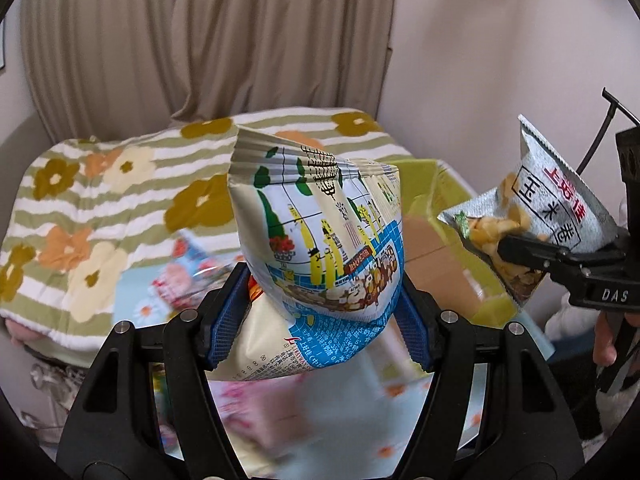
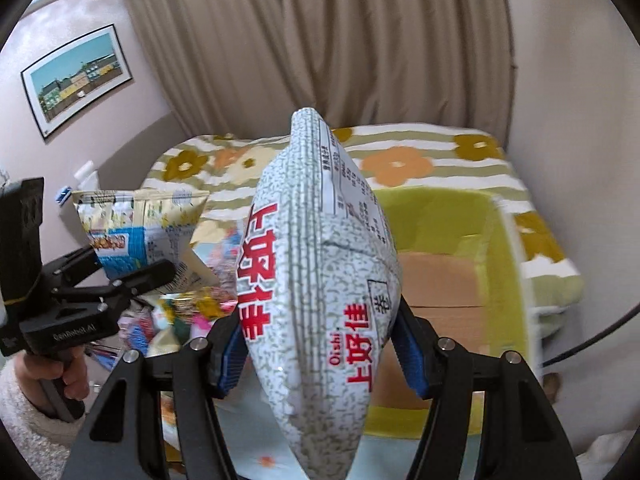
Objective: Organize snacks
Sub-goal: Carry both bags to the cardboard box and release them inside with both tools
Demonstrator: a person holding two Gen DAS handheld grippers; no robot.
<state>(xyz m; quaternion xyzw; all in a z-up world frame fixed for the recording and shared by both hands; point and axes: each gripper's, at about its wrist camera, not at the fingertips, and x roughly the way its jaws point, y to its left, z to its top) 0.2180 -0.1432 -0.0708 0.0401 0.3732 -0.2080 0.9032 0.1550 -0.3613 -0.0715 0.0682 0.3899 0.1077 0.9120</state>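
Aloft over the bed (image 1: pixel 100 208), my left gripper (image 1: pixel 320 312) clamps its blue-padded fingers (image 1: pixel 224 320) on a blue-and-white snack bag (image 1: pixel 320 232), while my right gripper (image 2: pixel 316 344) pinches a grey speckled snack bag (image 2: pixel 320 280) beside the green-lined cardboard box (image 2: pixel 460 216) resting on the floral blanket (image 2: pixel 400 160)

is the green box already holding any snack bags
No, in the right wrist view the green box shows only its bare cardboard bottom, while the grey speckled bag is gripped in the right tool in front of it.
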